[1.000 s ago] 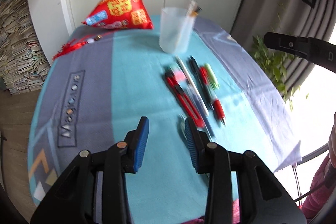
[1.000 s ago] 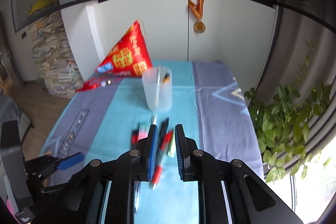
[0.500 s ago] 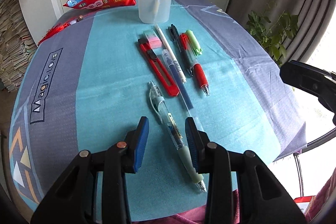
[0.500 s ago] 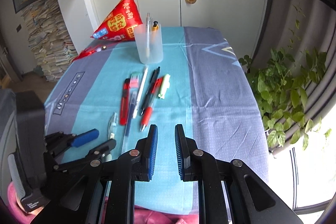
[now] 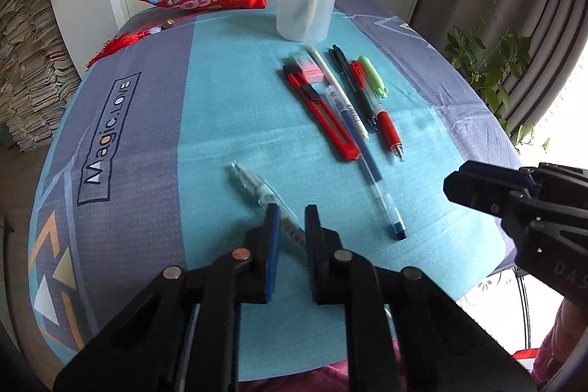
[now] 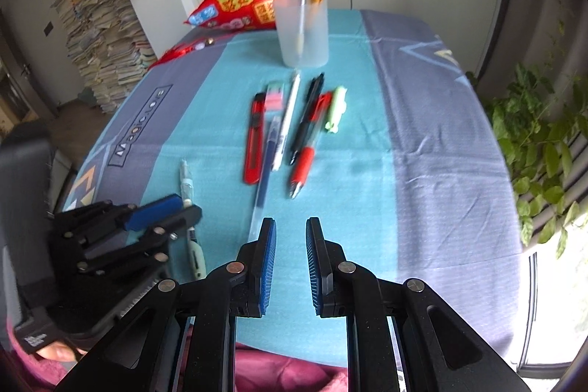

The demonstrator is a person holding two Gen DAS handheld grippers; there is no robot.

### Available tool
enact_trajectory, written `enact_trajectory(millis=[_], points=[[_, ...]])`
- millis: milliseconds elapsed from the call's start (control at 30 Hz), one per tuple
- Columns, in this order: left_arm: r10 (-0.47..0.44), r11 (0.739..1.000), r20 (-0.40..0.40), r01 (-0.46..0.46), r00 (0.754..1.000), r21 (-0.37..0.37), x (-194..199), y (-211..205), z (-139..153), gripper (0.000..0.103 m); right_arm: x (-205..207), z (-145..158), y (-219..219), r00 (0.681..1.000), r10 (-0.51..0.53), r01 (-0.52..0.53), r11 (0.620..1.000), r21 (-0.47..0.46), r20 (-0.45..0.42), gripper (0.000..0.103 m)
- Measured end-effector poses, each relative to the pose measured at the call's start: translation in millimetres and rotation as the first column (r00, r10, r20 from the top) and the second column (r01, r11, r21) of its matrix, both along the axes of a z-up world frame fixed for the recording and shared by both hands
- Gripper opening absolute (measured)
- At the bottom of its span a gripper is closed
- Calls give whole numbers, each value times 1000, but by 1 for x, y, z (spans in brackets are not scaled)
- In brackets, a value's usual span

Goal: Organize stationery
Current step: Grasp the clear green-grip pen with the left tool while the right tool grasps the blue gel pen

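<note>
left wrist: left gripper narrowed around the clear pen on the teal cloth; ribbed blue pads.
right wrist: right gripper parted, holding nothing; frosted cup beyond the pen row; green plant shows more fully here.

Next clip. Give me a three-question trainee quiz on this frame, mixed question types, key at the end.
1. True or false: the left gripper has its jaws on either side of the clear pen that lies apart from the row.
2. Multiple choice: the frosted cup holds
A. nothing
B. two upright pens
C. the red utility knife
3. Fill in: the right gripper holds ____ between its jaws.

Key
1. True. The jaws straddle the pen; a firm grip cannot be told.
2. B. Both tops stick out above the rim, while the knife lies on the blue cloth.
3. Nothing; its jaws stand apart over bare cloth.
</note>
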State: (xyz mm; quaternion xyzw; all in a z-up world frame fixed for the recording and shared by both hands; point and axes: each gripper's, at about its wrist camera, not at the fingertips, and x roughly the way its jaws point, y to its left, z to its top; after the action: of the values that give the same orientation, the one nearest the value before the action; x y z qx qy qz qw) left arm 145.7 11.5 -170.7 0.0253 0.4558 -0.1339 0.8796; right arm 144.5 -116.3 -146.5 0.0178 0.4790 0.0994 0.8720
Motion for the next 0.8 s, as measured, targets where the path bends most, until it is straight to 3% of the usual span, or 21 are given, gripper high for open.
enact_trajectory(millis=[167,367,500,600,700,733,800], points=[[30,998,-34,-32,999,-58,4,18,0,10,10,-15,14,998,33,-32,999,27,-59,16],[29,999,-27,-30,999,-40,3,13,0,11,19,-27,24,993,48,-47,999,18,-104,16],[20,999,-63,-23,998,-47,6,8,-7,26,24,-36,26,991,43,-43,999,2,-126,16],[15,1000,-47,-15,999,-20,5,2,-7,25,24,-35,29,993,47,-48,999,-3,-107,26],[5,1000,-31,-5,1000,-12,4,0,-7,23,23,-37,32,995,51,-54,998,-25,-86,27],[2,1000,-30,-3,1000,-19,4,1,-7,21,21,-37,34,995,58,-61,997,-41,-79,26],[-5,999,-35,3,999,-47,4,2,-7,16,19,-36,34,996,57,-62,996,-63,-75,9]])
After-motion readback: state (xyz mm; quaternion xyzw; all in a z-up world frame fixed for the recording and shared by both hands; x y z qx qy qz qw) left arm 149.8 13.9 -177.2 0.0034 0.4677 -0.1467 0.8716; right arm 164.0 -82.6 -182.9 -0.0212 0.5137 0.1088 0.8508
